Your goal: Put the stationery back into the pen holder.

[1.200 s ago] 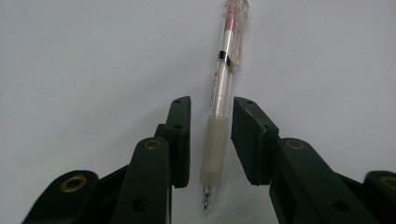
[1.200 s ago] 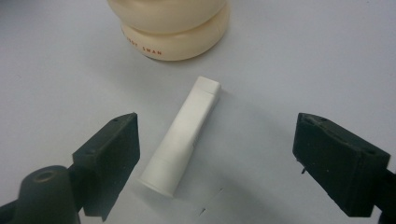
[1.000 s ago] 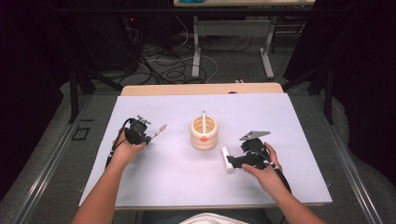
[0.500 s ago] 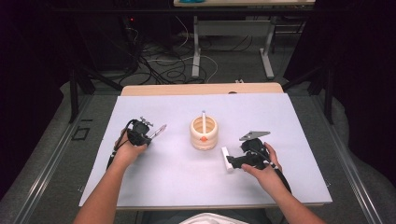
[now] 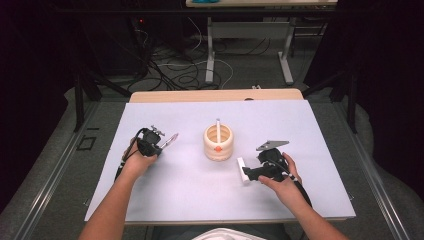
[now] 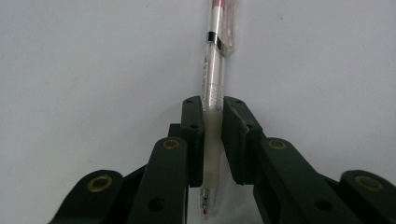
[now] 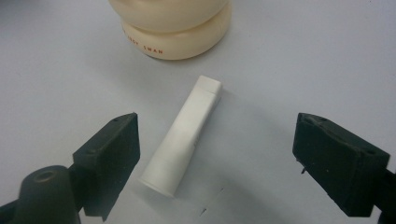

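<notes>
- Left gripper (image 6: 212, 140): the jaws have just been closing and now clamp a clear pen (image 6: 212, 93) by its frosted grip sleeve, one pad on each side. The writing tip points back toward the camera below the pads; the far end, with a pink part and a clear clip, is cut off at the top edge of the left gripper view.
- The same left gripper (image 5: 161, 143) in the high view: the pen (image 5: 170, 140) juts out to the upper right over the white table cover (image 5: 165, 200), its fine detail too small to read there.
- Right gripper (image 7: 217, 158): the jaws stand wide apart, pressing on nothing. A white tube (image 7: 183, 135) lies flat on the cover between them (nearer the jaw at that view's left, touching neither), its capped end toward the holder.
- In the high view the right gripper (image 5: 246, 172) half hides the tube (image 5: 242, 170); the hand covers the gripper's body.
- Cream ribbed holder (image 5: 218, 142): stands mid-table between the two grippers, a white stick upright inside it. In the right gripper view its top is cut off (image 7: 175, 28), and the small print on its base is only partly legible.
</notes>
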{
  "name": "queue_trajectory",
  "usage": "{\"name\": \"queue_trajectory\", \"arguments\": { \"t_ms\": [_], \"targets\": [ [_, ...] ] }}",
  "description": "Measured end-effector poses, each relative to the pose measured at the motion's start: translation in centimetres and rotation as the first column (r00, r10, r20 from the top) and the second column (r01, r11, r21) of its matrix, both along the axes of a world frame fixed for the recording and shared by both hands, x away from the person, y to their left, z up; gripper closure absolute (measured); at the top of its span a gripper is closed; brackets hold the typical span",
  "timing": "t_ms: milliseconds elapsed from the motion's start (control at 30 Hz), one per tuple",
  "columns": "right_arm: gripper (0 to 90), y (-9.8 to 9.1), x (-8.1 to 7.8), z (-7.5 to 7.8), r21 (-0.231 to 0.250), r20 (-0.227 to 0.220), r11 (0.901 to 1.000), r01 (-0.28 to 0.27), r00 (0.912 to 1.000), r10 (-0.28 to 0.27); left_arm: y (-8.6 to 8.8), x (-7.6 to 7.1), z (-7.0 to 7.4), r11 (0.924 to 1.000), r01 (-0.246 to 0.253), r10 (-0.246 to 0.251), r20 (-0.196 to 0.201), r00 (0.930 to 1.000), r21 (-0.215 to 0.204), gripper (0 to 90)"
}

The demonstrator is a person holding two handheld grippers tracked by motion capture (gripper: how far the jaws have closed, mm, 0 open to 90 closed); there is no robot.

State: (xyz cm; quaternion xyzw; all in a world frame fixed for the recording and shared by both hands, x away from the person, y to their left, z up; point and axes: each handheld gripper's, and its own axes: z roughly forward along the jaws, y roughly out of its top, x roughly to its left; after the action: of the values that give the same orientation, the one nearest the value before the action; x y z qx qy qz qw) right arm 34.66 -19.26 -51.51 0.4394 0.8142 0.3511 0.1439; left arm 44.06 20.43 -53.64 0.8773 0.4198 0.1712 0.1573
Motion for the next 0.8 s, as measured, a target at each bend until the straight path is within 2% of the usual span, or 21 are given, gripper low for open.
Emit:
{"name": "queue_trajectory", "arguments": {
  "t_ms": [367,667,800],
  "targets": [
    [14.7,-0.1,0.0,0.0,0.001,0.003,1.0000,0.002,1.0000,-0.002,0.2,0.0,0.1,0.9999,-0.008,0.008,-0.006,1.0000,-0.011,79.5],
    [14.9,0.0,0.0,0.1,-0.001,0.009,1.0000,0.000,1.0000,0.000,0.7,-0.5,1.2,0.9969,-0.039,0.041,0.022,0.9989,-0.069,79.6],
    [15.1,0.0,-0.1,0.1,-0.003,0.011,1.0000,0.001,0.9999,-0.001,1.0,-0.8,1.7,0.9942,-0.043,0.045,0.020,0.9988,-0.098,79.6]
  ]
}}
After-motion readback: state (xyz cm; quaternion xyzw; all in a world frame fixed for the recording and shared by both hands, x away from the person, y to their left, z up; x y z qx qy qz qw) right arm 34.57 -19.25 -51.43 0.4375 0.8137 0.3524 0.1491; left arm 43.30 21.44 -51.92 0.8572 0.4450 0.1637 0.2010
